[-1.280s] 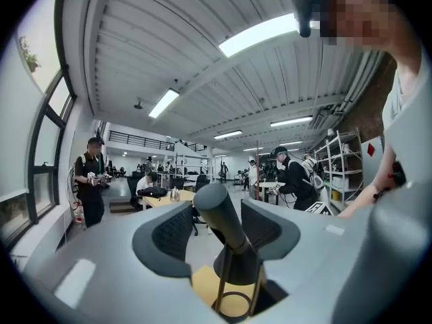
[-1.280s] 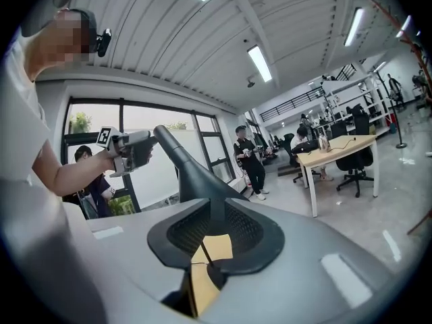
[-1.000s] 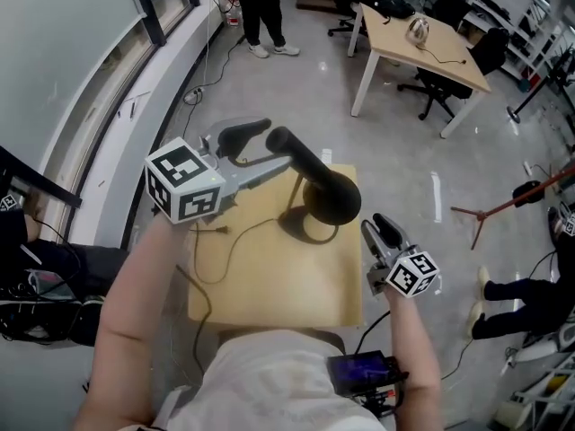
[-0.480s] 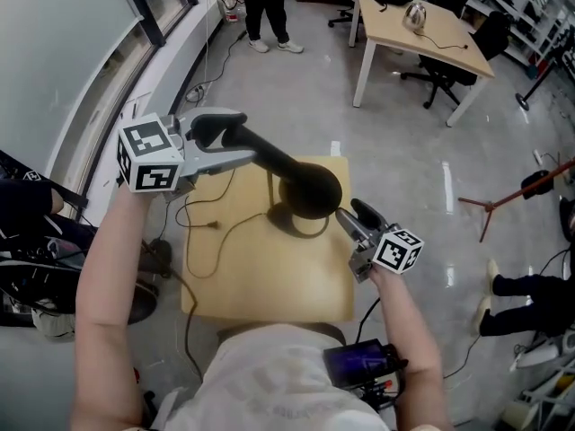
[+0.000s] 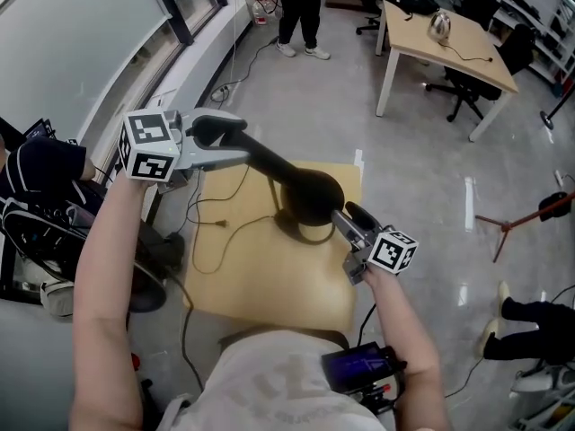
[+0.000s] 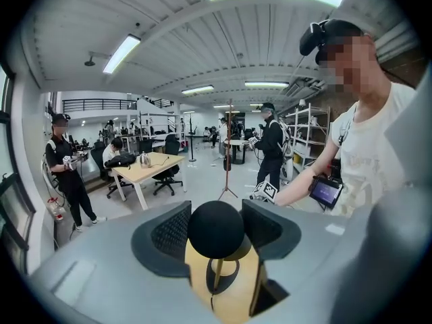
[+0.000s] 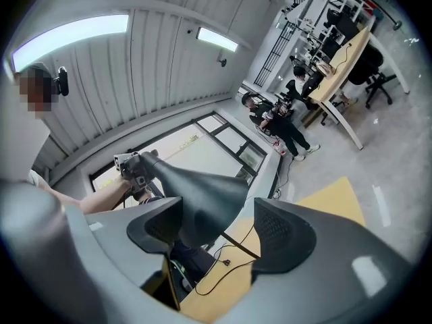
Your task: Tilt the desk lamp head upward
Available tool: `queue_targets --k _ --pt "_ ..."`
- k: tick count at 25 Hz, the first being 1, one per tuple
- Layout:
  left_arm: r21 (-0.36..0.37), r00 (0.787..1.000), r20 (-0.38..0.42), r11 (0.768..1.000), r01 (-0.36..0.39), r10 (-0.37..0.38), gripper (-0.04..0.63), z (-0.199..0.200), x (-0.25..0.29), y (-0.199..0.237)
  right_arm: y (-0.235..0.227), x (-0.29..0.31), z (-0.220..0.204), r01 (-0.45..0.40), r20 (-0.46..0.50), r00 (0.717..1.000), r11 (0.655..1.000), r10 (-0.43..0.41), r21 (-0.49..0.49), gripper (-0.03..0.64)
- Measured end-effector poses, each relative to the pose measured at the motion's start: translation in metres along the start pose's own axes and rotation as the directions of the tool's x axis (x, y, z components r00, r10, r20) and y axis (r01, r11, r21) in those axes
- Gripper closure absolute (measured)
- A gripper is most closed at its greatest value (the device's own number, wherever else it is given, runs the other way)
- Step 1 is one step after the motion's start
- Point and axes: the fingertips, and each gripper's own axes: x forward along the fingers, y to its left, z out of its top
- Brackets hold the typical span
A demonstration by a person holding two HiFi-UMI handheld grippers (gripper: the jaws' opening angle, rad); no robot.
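Over the last second the right gripper [image 5: 346, 215] has spread its fingers wide, and the lamp head [image 5: 305, 191] sits loosely between them by its black cone shade. The left gripper [image 5: 235, 142] has been closing its fingers and now pinches the narrow rear end. The lamp stands on the yellow table [image 5: 269, 281], its head slanting – rear end high, shade low.

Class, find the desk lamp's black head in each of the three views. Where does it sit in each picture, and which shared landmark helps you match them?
Head view: the lamp head runs diagonally across the upper centre.
Left gripper view: low centre, seen end-on as a black ball.
Right gripper view: lower centre-left, a black cone.
Shared landmark: the small wooden table beneath it.
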Motion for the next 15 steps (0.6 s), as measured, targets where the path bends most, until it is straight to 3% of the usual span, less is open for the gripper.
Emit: queue_targets --k 15 --pt "-0.010 0.999 -0.010 0.999 -0.031 0.031 0.357 0.001 -0.002 -0.002 0.002 0.013 0.002 -0.024 0.029 0.999 0.997 0.022 0.069 0.273"
